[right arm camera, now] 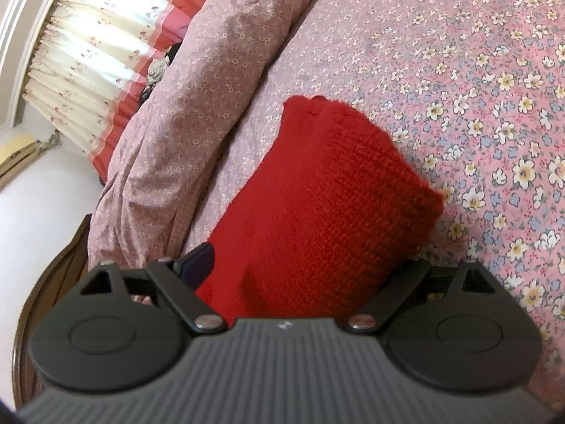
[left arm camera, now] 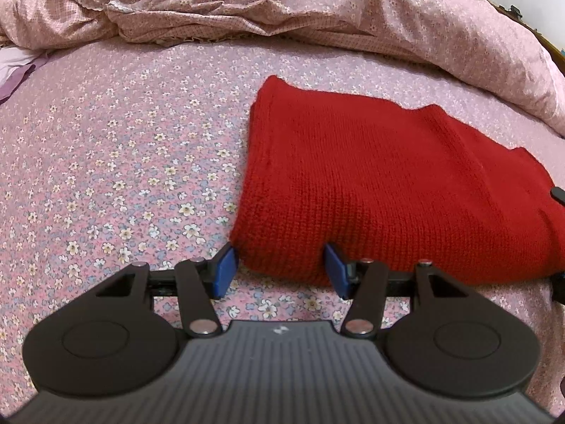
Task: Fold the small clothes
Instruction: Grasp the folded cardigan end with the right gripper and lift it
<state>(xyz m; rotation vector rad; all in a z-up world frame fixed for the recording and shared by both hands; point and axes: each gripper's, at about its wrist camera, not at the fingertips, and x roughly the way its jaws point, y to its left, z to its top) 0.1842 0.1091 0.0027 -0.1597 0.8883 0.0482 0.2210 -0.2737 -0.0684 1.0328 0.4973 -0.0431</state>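
A folded red knit garment (left arm camera: 370,176) lies on the flowered pink sheet (left arm camera: 123,159). My left gripper (left arm camera: 280,268) has the garment's near left corner between its blue pads (left arm camera: 226,268); both pads press into the knit, jaws about half apart. In the right wrist view the same red garment (right arm camera: 328,194) fills the whole gap of my right gripper (right arm camera: 307,261). Its left pad (right arm camera: 197,261) lies against the knit, and the other finger is hidden behind it. Two dark finger tips of the right gripper (left arm camera: 558,194) show at the garment's right end.
A rumpled pink quilt (left arm camera: 282,7) is heaped along the far side of the bed, close behind the garment. A curtain (right arm camera: 99,53) and the dark wooden bed frame (right arm camera: 53,265) lie past the quilt. A lilac cloth (left arm camera: 14,74) pokes in at far left.
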